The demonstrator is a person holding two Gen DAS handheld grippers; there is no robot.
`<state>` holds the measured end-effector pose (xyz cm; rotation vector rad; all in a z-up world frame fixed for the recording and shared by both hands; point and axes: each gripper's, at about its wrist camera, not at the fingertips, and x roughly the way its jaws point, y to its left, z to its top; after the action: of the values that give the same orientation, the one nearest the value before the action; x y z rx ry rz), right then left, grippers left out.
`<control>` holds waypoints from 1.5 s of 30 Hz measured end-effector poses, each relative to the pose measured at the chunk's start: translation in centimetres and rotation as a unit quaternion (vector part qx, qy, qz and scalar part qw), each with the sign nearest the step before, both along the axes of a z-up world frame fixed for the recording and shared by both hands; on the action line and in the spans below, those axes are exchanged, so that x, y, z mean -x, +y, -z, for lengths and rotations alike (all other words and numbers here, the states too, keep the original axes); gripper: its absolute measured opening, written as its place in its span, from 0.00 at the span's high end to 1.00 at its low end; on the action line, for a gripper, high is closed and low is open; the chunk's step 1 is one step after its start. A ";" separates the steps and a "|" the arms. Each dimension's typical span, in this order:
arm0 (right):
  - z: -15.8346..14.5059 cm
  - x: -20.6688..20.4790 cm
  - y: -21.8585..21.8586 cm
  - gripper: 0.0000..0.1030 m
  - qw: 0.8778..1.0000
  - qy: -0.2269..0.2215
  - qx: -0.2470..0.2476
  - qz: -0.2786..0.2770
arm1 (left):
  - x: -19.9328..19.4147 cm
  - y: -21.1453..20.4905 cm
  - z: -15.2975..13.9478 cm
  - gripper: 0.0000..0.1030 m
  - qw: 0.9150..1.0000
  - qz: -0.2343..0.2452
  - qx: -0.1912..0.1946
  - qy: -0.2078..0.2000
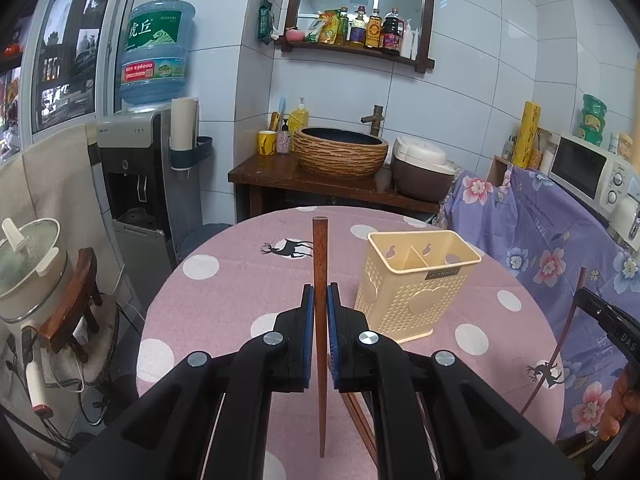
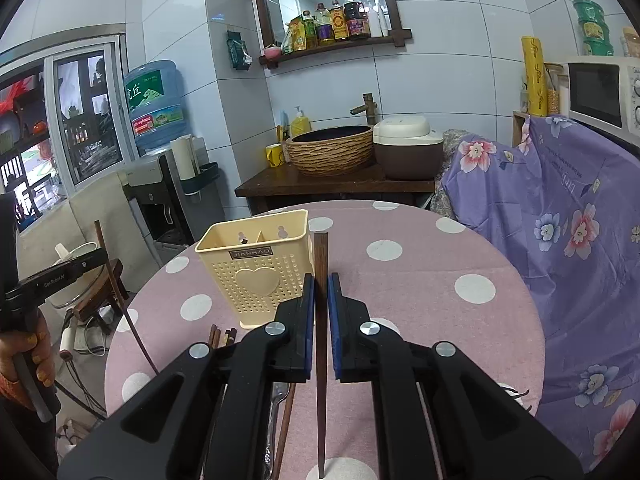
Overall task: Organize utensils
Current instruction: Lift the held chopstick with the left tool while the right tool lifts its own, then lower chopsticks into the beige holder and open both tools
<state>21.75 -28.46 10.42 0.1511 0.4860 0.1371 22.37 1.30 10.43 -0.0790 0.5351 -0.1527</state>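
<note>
My left gripper (image 1: 319, 294) is shut on a reddish wooden chopstick (image 1: 320, 256), held upright above the table. To its right stands the cream perforated utensil holder (image 1: 416, 280), divided into two compartments, both apparently empty. My right gripper (image 2: 319, 284) is shut on a darker chopstick (image 2: 321, 256), also upright, with the holder (image 2: 256, 272) just to its left. Several more chopsticks (image 2: 222, 336) and a metal utensil (image 2: 276, 412) lie on the table under the right gripper. Each gripper with its chopstick shows at the edge of the other's view.
The round table has a pink polka-dot cloth (image 1: 224, 292). Behind it stand a wooden counter with a basin (image 1: 340, 152) and a rice cooker (image 1: 424, 168). A purple flowered cloth (image 1: 540, 240) covers furniture at right; a water dispenser (image 1: 140, 184) stands at left.
</note>
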 end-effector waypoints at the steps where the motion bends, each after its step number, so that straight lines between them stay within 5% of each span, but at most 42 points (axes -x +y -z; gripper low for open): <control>1: -0.1 -0.2 0.1 0.93 1.000 -0.001 0.001 -0.001 | -0.1 0.0 -0.3 0.92 1.000 0.001 0.001 -0.002; 7: -4.4 -2.0 0.1 0.93 0.999 -0.030 -0.014 -0.014 | -1.3 0.1 -4.6 0.93 0.999 0.017 0.018 -0.026; 14: -15.1 -6.0 1.1 0.93 0.990 -0.137 -0.043 0.006 | -3.8 -2.0 -13.8 0.92 0.992 0.021 0.049 -0.112; 19: -18.4 -10.0 3.4 0.93 0.983 -0.178 -0.041 0.025 | -7.3 -4.8 -15.9 0.93 0.989 0.014 0.058 -0.134; 34: -3.6 -16.1 5.2 0.92 0.996 -0.081 -0.009 0.046 | -11.9 -7.6 -1.9 0.92 0.999 0.019 0.022 -0.040; 38: -2.1 -16.3 4.9 0.92 0.996 -0.075 -0.008 0.048 | -12.6 -7.3 0.3 0.92 0.999 0.020 0.029 -0.005; 45: -2.0 -15.8 4.8 0.88 0.996 -0.079 -0.015 0.036 | -12.0 -6.9 0.3 0.91 0.999 0.014 0.029 -0.012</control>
<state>37.58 -23.70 12.44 0.1850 0.3198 0.0851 34.38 -5.60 10.17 -0.1269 0.5088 -0.1968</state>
